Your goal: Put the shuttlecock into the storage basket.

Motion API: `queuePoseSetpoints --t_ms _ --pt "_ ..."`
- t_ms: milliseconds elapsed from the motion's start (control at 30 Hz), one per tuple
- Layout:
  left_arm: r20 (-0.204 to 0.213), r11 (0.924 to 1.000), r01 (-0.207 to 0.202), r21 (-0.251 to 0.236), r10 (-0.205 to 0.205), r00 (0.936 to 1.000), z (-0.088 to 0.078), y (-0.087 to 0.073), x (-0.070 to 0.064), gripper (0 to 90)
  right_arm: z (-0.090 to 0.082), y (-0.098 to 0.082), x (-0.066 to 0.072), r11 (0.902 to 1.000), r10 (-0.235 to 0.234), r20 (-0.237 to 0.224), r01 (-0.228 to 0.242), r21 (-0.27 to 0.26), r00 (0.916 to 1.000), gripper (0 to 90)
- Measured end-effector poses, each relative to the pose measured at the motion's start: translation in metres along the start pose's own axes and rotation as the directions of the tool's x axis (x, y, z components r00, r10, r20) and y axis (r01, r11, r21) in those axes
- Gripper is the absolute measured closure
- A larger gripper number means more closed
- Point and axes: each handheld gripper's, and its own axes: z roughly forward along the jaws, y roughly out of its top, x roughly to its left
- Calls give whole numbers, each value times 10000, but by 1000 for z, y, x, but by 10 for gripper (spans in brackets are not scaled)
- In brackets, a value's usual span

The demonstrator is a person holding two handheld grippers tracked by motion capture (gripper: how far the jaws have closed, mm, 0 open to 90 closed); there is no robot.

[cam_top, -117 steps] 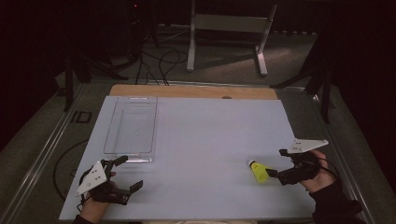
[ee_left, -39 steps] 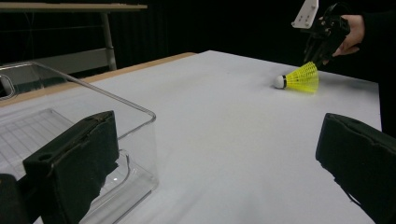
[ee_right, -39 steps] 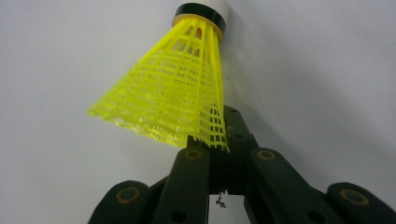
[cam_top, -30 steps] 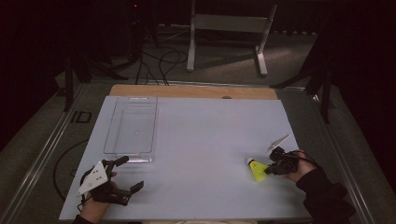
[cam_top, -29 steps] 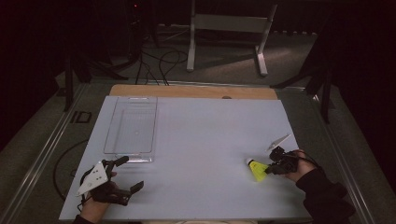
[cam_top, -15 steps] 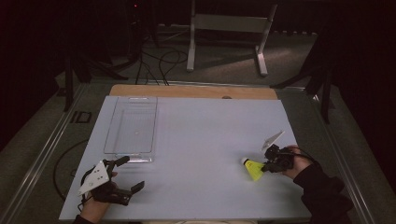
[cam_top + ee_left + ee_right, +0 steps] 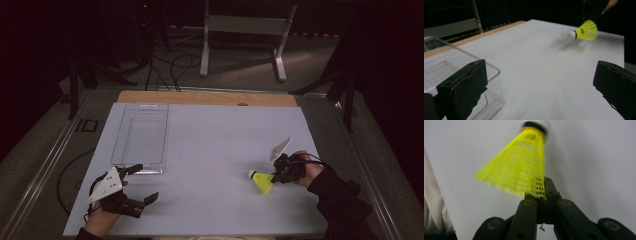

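A pale sheet point(image 7: 210, 150) covers most of the table, with a strip of bare wood point(image 7: 205, 97) showing along its far edge and grey margins on both sides. The whole middle of the sheet lies bare from near edge to far edge, wide room between the two hands

A clear tray point(image 7: 141, 137) sits at the sheet's far left, its long side running away from the person and its left wall close to the sheet's left edge. In the left gripper view its near corner point(image 7: 491, 70) rises just beside one jaw

The left gripper point(image 7: 134, 189) lies near the front left corner of the sheet, just short of the tray's near end, jaws spread wide with nothing between them. In the left gripper view the two black jaws stand far apart with only bare sheet in the gap

The right gripper point(image 7: 274, 176) is over the right part of the sheet, well in from its right and near edges, jaws pinched together on the skirt rim of the shuttlecock point(image 7: 261, 181). In the right gripper view the yellow mesh skirt point(image 7: 516, 172) is caught at its edge between the closed tips, cork end pointing away from the gripper. The shuttlecock hangs off the sheet, its shadow below it in the left gripper view point(image 7: 584, 30), cork toward the table's middle
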Motion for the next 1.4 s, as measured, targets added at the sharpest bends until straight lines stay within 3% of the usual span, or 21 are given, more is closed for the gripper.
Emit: queuePoseSetpoints --t_ms 100,200,300,367,400,433,500,533,600,733,967,1067,1100,1133,1200,1233,1267,1300,1333,1367,1400 --pt "144 9995 -228 234 224 9996 3 8 1 3 0 7 3 9996 -280 -129 280 29 9995 900" --pt "636 9947 -543 871 488 9968 11 26 3 3 1 21 8 9951 -980 -282 984 115 9948 900" --pt "997 9918 -534 1161 419 9941 16 32 3 3 3 26 11 9916 -1272 -336 1279 202 9913 900" --pt "1275 9865 -643 1506 451 9908 20 37 3 3 4 30 13 9897 -1395 -420 1407 277 9893 900" --pt "1563 9786 -765 1911 466 9866 27 42 4 3 5 34 14 9874 -1559 -482 1570 187 9866 900" --pt "1563 9786 -765 1911 466 9866 27 42 4 3 5 34 14 9874 -1559 -482 1570 187 9866 900" --pt "2052 9660 -931 2411 430 9778 35 47 4 3 5 37 17 9853 -1695 -517 1704 139 9842 900" --pt "2052 9660 -931 2411 430 9778 35 47 4 3 5 37 17 9853 -1695 -517 1704 139 9842 900" --pt "2372 9531 -1179 2789 506 9702 43 53 3 3 6 42 20 9774 -2105 -579 2111 50 9759 900" --pt "2843 9305 -1545 3321 574 9570 53 65 3 3 7 46 24 9702 -2412 -630 2422 75 9684 900" --pt "3253 8993 -2279 3733 1032 9400 65 95 2 2 7 50 26 9697 -2423 -782 2441 137 9670 900" --pt "3536 8823 -2651 3890 1227 9273 71 107 -1 3 5 53 27 9666 -2545 -803 2561 103 9637 900" --pt "3675 8790 -2686 3940 1172 9226 74 111 -2 3 5 54 27 9640 -2645 -770 2659 82 9613 900" --pt "3675 8790 -2686 3940 1172 9226 74 111 -2 3 5 54 27 9640 -2645 -770 2659 82 9613 900" --pt "3903 8692 -2893 4010 1237 9124 79 117 -3 3 4 56 28 9632 -2665 -846 2686 143 9601 900" --pt "4109 8581 -3086 4103 1281 9026 84 122 -4 3 4 57 29 9591 -2803 -886 2826 137 9558 900" --pt "4109 8581 -3086 4103 1281 9026 84 122 -4 3 4 57 29 9591 -2803 -886 2826 137 9558 900" --pt "4366 8486 -3289 4143 1318 8899 89 126 -6 3 4 60 30 9575 -2865 -858 2884 99 9542 900" --pt "4366 8486 -3289 4143 1318 8899 89 126 -6 3 4 60 30 9575 -2865 -858 2884 99 9542 900" --pt "4553 8464 -3345 4145 1253 8814 95 129 -8 3 3 62 31 9528 -3017 -851 3036 94 9496 900" --pt "4553 8464 -3345 4145 1253 8814 95 129 -8 3 3 62 31 9528 -3017 -851 3036 94 9496 900"
